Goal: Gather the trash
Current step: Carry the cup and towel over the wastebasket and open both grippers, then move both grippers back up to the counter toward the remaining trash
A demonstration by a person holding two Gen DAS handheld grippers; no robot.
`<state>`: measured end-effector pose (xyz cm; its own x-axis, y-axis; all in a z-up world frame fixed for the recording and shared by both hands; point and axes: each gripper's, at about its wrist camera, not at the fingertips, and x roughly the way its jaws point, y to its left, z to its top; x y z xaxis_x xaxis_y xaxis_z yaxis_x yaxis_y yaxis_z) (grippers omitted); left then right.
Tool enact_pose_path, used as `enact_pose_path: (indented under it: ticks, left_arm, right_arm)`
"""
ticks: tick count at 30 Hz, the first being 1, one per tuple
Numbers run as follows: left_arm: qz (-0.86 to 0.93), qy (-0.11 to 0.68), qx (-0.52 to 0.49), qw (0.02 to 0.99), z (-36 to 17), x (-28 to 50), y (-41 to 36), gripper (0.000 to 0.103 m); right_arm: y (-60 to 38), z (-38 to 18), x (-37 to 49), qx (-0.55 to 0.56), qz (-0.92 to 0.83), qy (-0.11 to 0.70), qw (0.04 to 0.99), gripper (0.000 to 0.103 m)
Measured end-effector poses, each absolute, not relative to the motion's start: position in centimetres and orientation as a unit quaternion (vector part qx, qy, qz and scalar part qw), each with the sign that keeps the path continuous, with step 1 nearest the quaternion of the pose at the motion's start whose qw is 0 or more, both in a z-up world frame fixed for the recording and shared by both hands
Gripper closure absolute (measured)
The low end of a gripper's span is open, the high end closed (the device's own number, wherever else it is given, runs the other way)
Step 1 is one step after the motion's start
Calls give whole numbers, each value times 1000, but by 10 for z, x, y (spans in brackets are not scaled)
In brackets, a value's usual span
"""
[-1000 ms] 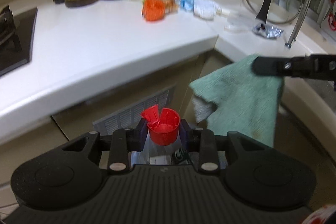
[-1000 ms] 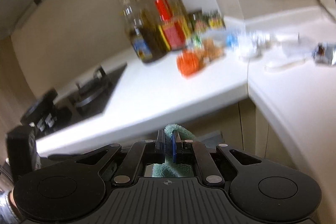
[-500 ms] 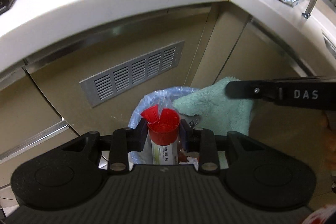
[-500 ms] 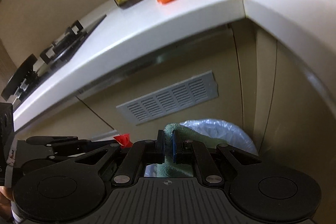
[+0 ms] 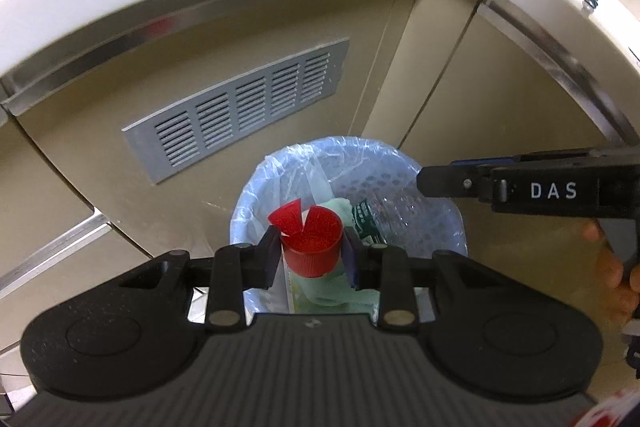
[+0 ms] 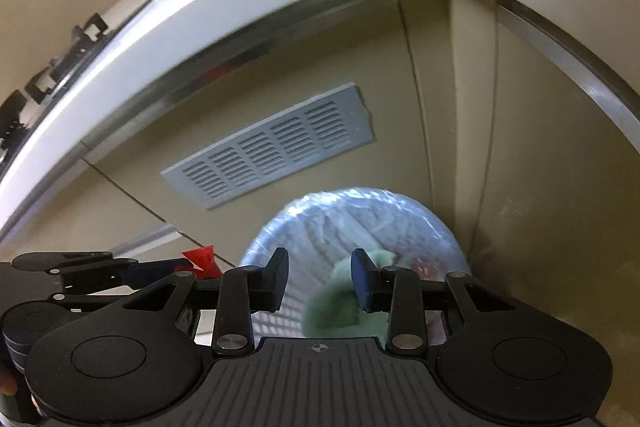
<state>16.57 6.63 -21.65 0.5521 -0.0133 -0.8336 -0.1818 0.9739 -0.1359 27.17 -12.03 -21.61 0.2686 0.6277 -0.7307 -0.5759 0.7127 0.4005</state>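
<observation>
Hovering over the round perforated bin with its pale blue plastic liner (image 5: 434,187), we have both grippers close together above the opening. Our left gripper (image 5: 312,247) has its jaws partly closed and clamped on the neck of a clear plastic bottle with a red flip-top cap (image 5: 310,237), which hangs just above the near rim of the bin. Our right gripper (image 6: 320,277) has just been opening its jaws; they now stand moderately apart, and the pale green fluffy cloth (image 6: 340,303) shows blurred below them, inside the bin, no longer pinched. We cannot tell whether a corner of it still brushes the right-hand pad.

The risks we see from here:
- If the cloth clings to that pad, it could be dragged back out when we lift the right gripper.
- The bottle sits over the near edge, not the middle; released here it could strike the rim and tumble to the floor, or snag the loose liner and pull it inward.
- The right gripper's fingers (image 5: 452,181) reach across the far side of the bin, so moving both at once could knock them together.
- The cap's lid stands open, so any liquid left inside could spill.
</observation>
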Motion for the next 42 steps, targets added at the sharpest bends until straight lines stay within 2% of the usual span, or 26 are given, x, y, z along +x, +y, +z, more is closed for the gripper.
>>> enact_pose_path:
  ticks: [8,10,11,13,14,27,34,42]
  left_arm:
    - [39,484,-89,870,-229,177,58,73]
    - [39,483,-86,871,-230,178,58,62]
    - [40,482,-84,871,-231,179,58,60]
    - [41,482,-83,872,-231,180,58,52]
    - [43,481,-83,872,-230,180,58,51]
    - [45,479,-79,873,-203,148,58,51]
    - [58,465,-84,879,-171,125,54,51]
    - [62,413,-76,905,-114,122,42,51]
  right_arm:
    - [-129,-223,277,29,359,490,794,68]
    - [-130,-222,277,29,355,491,795,68]
    - [-131,-222,277,29,353,492,795,67]
    - [-133,-222,278,29,350,494,795,63]
    - [-133,-222,277,30,348,496,795,59]
    - [-147,-200,258,41,357,494,792,42]
    - [-160,-173,241,46,373,484,790,41]
    - [-184,-122,226,74,392,440,805,40]
